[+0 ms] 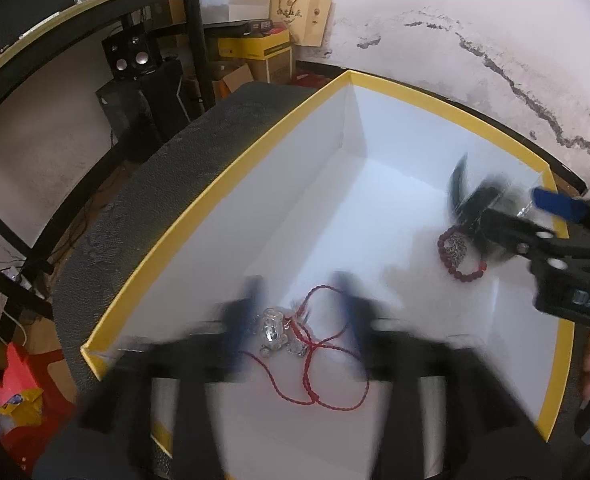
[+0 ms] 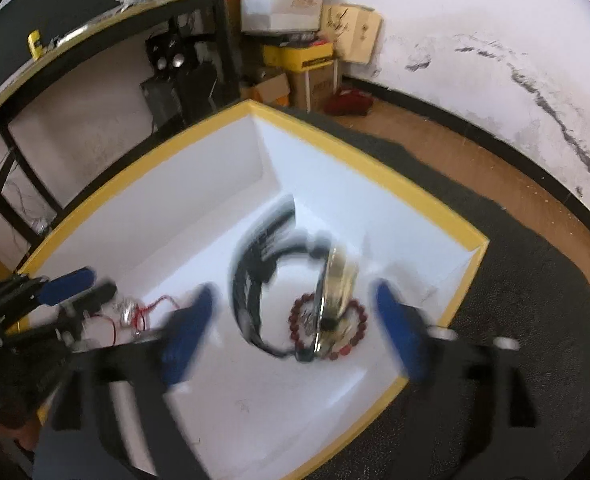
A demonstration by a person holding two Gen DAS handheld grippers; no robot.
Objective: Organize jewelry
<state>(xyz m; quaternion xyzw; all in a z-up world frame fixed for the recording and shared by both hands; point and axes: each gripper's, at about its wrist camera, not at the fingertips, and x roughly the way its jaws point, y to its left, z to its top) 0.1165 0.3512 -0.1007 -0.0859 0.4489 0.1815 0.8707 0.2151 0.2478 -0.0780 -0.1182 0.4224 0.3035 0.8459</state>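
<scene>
A white box with a yellow rim (image 1: 223,176) (image 2: 375,168) sits on a dark mat. In it lie a red cord necklace (image 1: 315,364) (image 2: 143,312) with a silver charm (image 1: 273,330), a dark red bead bracelet (image 1: 461,256) (image 2: 359,320) and a wristwatch with a black strap (image 2: 255,280) and gold case (image 2: 337,284), blurred. My left gripper (image 1: 301,304) is open, its jaws either side of the charm. My right gripper (image 2: 291,320) is open wide over the watch and bracelet, and shows in the left wrist view (image 1: 535,216).
The dark mat (image 2: 515,280) lies on a wooden floor. A black-framed desk (image 1: 95,12), speakers (image 1: 131,56) and cardboard boxes (image 1: 255,48) stand by the cracked white wall. Red and yellow packaging (image 1: 19,392) lies at lower left.
</scene>
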